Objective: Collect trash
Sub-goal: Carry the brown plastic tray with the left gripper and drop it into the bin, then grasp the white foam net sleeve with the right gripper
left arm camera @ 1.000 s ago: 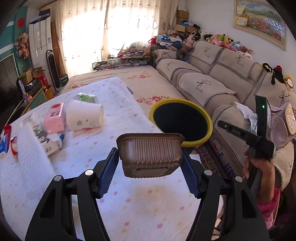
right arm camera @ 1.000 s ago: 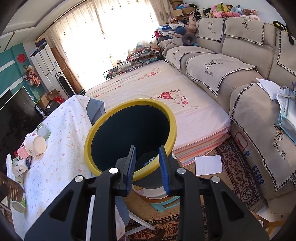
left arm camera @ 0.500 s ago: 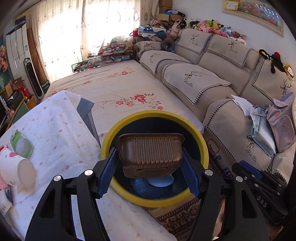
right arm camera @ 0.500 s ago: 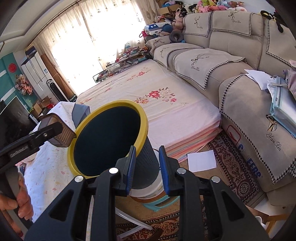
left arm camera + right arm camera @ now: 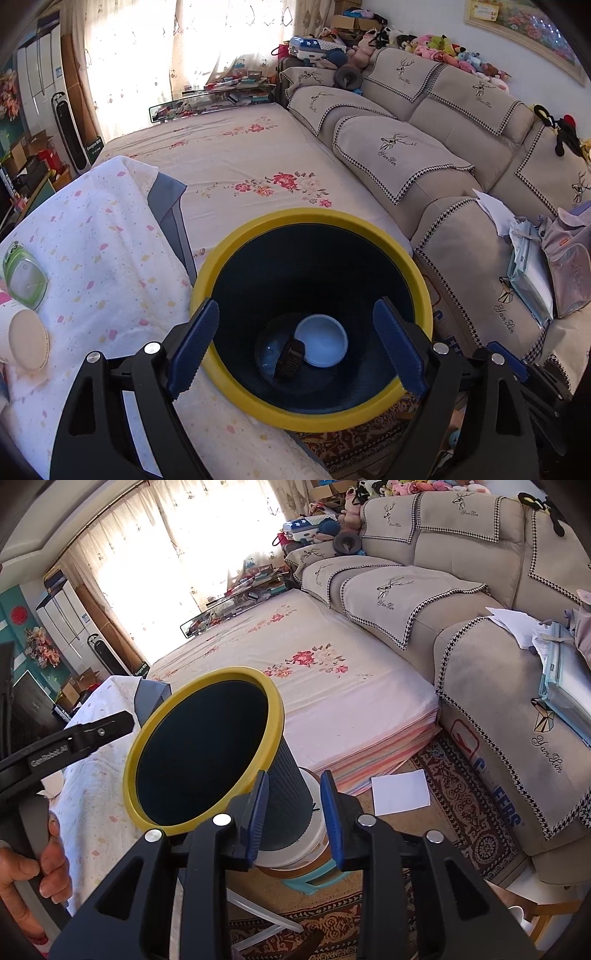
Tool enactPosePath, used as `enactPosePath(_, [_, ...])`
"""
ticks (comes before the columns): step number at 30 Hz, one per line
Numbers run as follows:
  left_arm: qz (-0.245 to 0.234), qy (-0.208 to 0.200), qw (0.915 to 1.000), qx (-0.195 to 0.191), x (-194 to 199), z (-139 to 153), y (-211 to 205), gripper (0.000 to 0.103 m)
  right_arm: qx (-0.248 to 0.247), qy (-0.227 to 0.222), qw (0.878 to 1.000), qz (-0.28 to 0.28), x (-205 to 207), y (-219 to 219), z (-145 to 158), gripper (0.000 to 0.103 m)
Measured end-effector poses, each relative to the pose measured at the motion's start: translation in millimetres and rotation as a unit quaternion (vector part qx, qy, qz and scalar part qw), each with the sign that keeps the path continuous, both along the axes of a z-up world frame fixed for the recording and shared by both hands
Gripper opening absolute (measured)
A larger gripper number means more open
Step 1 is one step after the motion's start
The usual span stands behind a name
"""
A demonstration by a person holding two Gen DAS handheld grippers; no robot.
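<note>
Here, at far left of the left wrist view, a paper cup (image 5: pixel 23 341) lies on its side on the cloth-covered bench (image 5: pixel 96 258), just beside a green-rimmed lid (image 5: pixel 25 275). Right of them, the left gripper (image 5: pixel 299 347) hangs over the yellow-rimmed bin (image 5: pixel 255 406), its 2 blue fingers (image 5: pixel 192 343) released; the jaws have just been opening and nothing sits between them. The brown tray (image 5: pixel 290 360) lies tilted at the bottom of the bin against a white lid (image 5: pixel 321 345). Beyond stand a flowered mattress (image 5: pixel 236 162) and, at right, a beige sofa (image 5: pixel 461 122).

In the right wrist view, a hand (image 5: pixel 26 871) grips the left tool's handle at left; the right gripper (image 5: pixel 291 812) hovers beside the bin's ribbed wall with a narrow gap between its fingers, grasping nothing. A white sheet of paper (image 5: pixel 400 792) lies on the rug (image 5: pixel 465 805).
</note>
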State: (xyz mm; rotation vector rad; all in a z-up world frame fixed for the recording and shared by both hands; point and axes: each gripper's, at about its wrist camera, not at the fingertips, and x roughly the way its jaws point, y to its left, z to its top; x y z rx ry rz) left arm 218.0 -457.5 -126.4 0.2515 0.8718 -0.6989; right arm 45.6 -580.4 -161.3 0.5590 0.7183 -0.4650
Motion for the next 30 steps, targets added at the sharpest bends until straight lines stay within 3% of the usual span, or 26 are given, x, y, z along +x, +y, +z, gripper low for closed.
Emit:
enactPosePath(8, [0.032, -0.045, 0.9976, -0.042, -36, 60, 84, 0.091, -0.001, 0.003, 0.999, 0.036, 17, 27, 1, 0.029])
enactPosePath(15, [0.111, -0.091, 0.988, -0.057, -59, 97, 198, 0.094, -0.009, -0.002, 0.996, 0.092, 40, 75, 12, 0.03])
enactPosePath(23, [0.227, -0.113, 0.966, -0.05, -85, 98, 340, 0.095, -0.018, -0.018, 0.98, 0.198, 74, 162, 35, 0.03])
enactPosePath(30, [0.305, -0.139, 0.942, -0.023, -107, 91, 437, 0.098, -0.03, -0.048, 0.946, 0.319, 101, 266, 62, 0.03])
